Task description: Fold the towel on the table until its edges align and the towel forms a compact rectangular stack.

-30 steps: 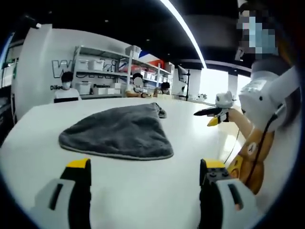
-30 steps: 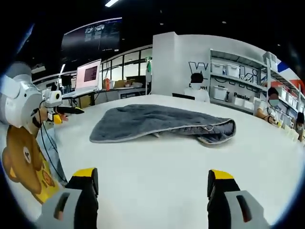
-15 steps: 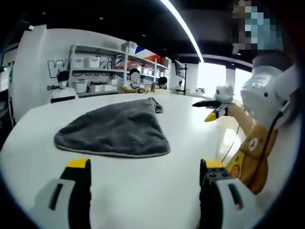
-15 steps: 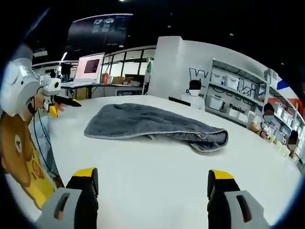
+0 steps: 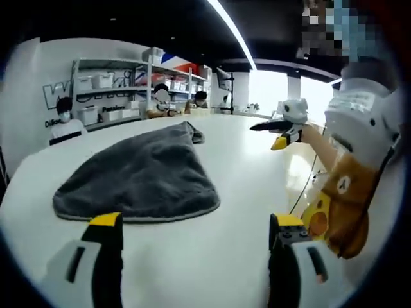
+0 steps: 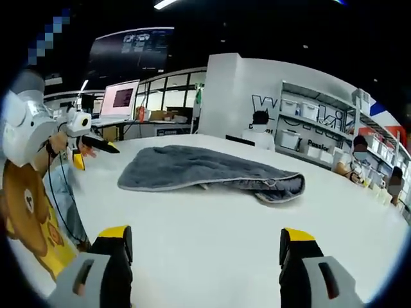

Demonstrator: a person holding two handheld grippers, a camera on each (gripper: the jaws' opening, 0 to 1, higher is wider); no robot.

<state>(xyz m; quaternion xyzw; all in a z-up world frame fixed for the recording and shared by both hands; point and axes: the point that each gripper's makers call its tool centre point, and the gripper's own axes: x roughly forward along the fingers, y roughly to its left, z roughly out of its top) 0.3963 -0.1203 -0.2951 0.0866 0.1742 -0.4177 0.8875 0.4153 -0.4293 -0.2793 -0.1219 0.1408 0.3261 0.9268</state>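
A dark grey towel (image 5: 138, 174) lies crumpled and loosely doubled over on the white table (image 5: 237, 179); in the right gripper view the towel (image 6: 205, 171) stretches across the middle, its far end bunched at the right. My left gripper (image 5: 192, 256) stands open above the table's near part, short of the towel's near hem. My right gripper (image 6: 205, 269) is open too, well back from the towel, nothing between its jaws. The right gripper (image 5: 273, 128) also shows at the right of the left gripper view, and the left gripper (image 6: 93, 142) at the left of the right gripper view.
The person holding the grippers stands at the table's edge in a white sleeve (image 5: 359, 122) and a yellow bear-print garment (image 6: 29, 218). Several seated people (image 6: 259, 128) and shelves with bins (image 5: 109, 90) are behind the table. A monitor (image 6: 121, 101) stands far back.
Both views have shifted as the hands moved; in the left gripper view the towel now sits nearer and lower. The towel itself has not moved. Both grippers stay open.
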